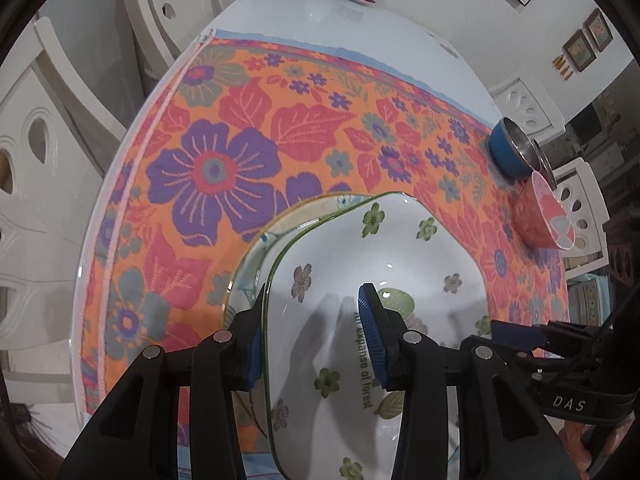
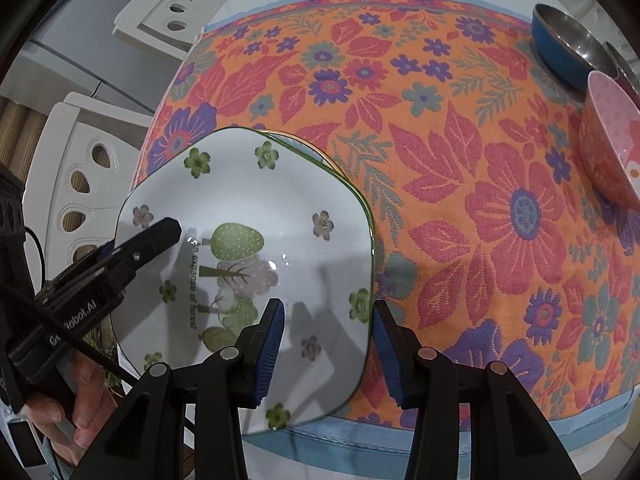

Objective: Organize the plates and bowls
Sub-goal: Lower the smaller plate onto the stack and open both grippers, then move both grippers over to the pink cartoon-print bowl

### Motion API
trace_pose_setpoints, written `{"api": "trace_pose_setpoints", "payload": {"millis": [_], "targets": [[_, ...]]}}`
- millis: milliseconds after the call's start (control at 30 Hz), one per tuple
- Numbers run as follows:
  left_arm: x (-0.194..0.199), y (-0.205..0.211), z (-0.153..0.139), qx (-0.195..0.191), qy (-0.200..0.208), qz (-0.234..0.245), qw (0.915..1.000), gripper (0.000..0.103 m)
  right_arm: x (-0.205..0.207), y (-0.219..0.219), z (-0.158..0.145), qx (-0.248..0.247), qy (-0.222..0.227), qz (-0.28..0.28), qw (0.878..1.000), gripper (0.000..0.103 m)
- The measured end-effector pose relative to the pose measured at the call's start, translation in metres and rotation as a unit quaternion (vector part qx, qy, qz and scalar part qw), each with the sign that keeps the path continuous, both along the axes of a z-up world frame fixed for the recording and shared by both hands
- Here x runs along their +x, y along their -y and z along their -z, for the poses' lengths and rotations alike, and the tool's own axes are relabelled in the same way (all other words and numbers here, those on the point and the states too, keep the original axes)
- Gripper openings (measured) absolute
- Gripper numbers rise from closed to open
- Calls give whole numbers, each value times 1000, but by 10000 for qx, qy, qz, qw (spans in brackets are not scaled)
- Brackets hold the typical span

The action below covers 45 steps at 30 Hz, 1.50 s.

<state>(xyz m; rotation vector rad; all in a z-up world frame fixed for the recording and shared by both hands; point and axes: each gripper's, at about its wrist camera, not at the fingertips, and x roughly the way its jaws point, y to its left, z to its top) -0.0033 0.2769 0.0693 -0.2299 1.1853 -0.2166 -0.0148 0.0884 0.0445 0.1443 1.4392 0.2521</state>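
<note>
Straddling square plate point(image 1: 340, 248) rims from opposite sides: left hand-held gripper point(image 1: 316, 336) and right hand-held gripper point(image 2: 328, 348), both apart, unclamped; second plate point(image 1: 256, 240) directly beneath

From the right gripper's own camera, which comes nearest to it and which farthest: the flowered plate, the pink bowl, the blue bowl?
1. Flowered plate: its right rim sits between the right gripper fingers.
2. Pink bowl: far right, on the cloth.
3. Blue bowl: top right, behind the pink bowl.
</note>
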Motion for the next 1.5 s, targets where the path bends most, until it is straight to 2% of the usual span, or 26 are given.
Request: {"api": "trace_pose_setpoints", "payload": {"millis": [100,200,267,667,1000,1100,1200,1233,1367,1433,1500], "targets": [[0,0,-3,121,31,-39,9999,40,-3,-1,-4,38,41,-14,10000,44],[1,1,-12,592,308,-224,9975,43,-5,0,-8,83,99,-17,9999,44],[3,1,-18,506,409,-141,9978,44,-5,4,-11,52,125,-2,9999,44],[-14,2,-51,70,772,-332,9964,44,-17,11,-55,227,541,45,9983,44],[-18,33,-89,-104,1231,39,9923,44,-22,11,-89,367,950,25,9948,44],[-13,47,-92,-234,1263,195,9915,44,-28,19,-94,375,1003,90,9942,45],[-9,67,-95,-373,1303,426,9899,44,-35,32,-97,205,1163,200,9928,54],[-9,79,-98,-405,1364,601,9880,44,-36,38,-97,144,1222,246,9921,54],[-5,121,-107,-222,1516,956,9836,44,-34,67,-101,76,1347,319,9903,54],[2,140,-107,-250,1427,1013,9843,46,-32,87,-103,64,1371,406,9897,54],[12,162,-103,-435,1223,1051,9860,49,-30,116,-105,84,1371,579,9888,54]]}}
